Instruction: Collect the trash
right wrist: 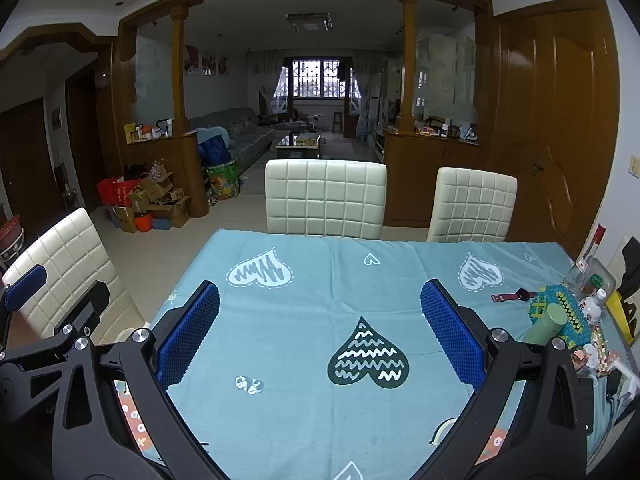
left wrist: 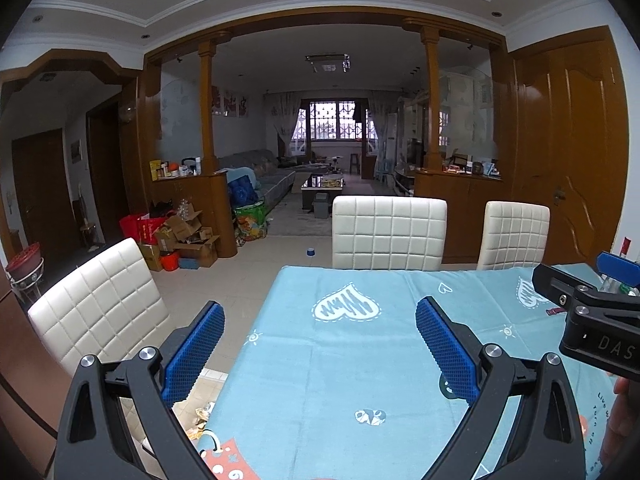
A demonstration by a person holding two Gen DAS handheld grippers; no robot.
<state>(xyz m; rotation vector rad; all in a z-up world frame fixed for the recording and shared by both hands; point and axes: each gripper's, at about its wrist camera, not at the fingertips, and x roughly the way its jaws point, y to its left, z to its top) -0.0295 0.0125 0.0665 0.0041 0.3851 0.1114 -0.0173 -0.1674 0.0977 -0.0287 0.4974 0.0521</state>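
While both of our grippers hang above the table (right wrist: 280, 420), neither holds anything: the left gripper (left wrist: 320, 320) has its blue-padded fingers (left wrist: 196, 348) spread wide, and the right gripper (right wrist: 320, 316) stands just as wide, with only the blue tablecloth (left wrist: 340, 380) showing between the pads. We see the left gripper over the table's left edge, its left finger out past the cloth and above the floor. From the right wrist view the left gripper shows at the far left, beside a white chair (right wrist: 60, 264); from the left wrist view the right one juts in at the far right.

Down by the table's left edge, on the floor below the left finger, lie some crumpled yellowish wrappers (left wrist: 202, 420); we cannot tell what they are. Two more white chairs (left wrist: 390, 232) stand at the far side of the table. At the table's right end sits a cluster of things: a green bottle (right wrist: 546, 324) lying tilted, a watch (right wrist: 514, 295), a beaded piece (right wrist: 568, 308) and a clear glass bottle (right wrist: 588, 270). Beyond the chairs, cardboard boxes (left wrist: 188, 236) are piled against a wooden cabinet (left wrist: 208, 208).
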